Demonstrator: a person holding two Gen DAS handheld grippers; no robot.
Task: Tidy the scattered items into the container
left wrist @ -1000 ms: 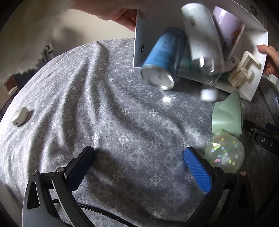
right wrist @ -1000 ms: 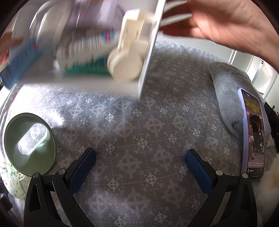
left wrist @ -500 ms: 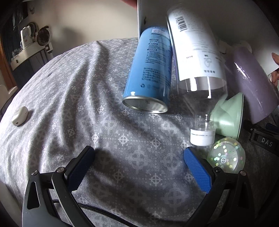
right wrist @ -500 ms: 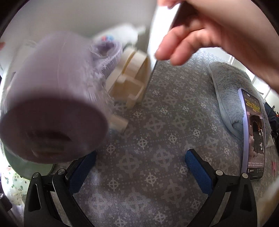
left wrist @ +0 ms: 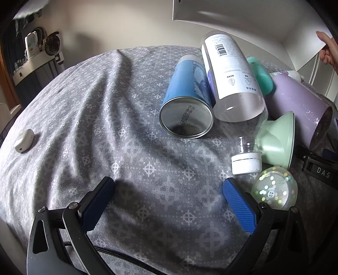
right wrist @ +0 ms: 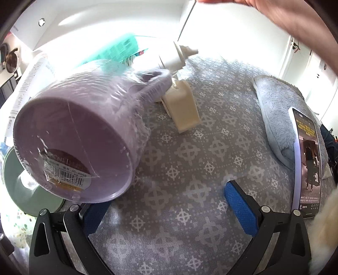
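1. Both your grippers are idle: the left gripper (left wrist: 168, 203) and the right gripper (right wrist: 169, 207) each have their blue-padded fingers spread wide over the grey patterned bedspread (left wrist: 88, 118), pinching nothing.
2. The white box container (left wrist: 243, 19) is held tilted in the air by a bare hand (right wrist: 295, 23), not resting on the bed. Reach for an item now and you have nowhere steady to drop it.
3. The items lie in a heap: a blue metal can (left wrist: 187, 101) on its side, touching a clear plastic bottle with a white label (left wrist: 230, 78). Lift one and the other will likely roll.
4. The lilac shrink-wrapped plastic cup (right wrist: 84, 131) leans just beside your right gripper's left finger; its slick film may slip between the pads.
5. The cream plastic clip (right wrist: 182, 105) and the glittery clear ball (left wrist: 274, 188) are light and could skid away on soft fabric.
6. The mint green funnel-shaped piece (left wrist: 276, 139) touches the bottle's white cap (left wrist: 246, 160); closing on either may nudge both.
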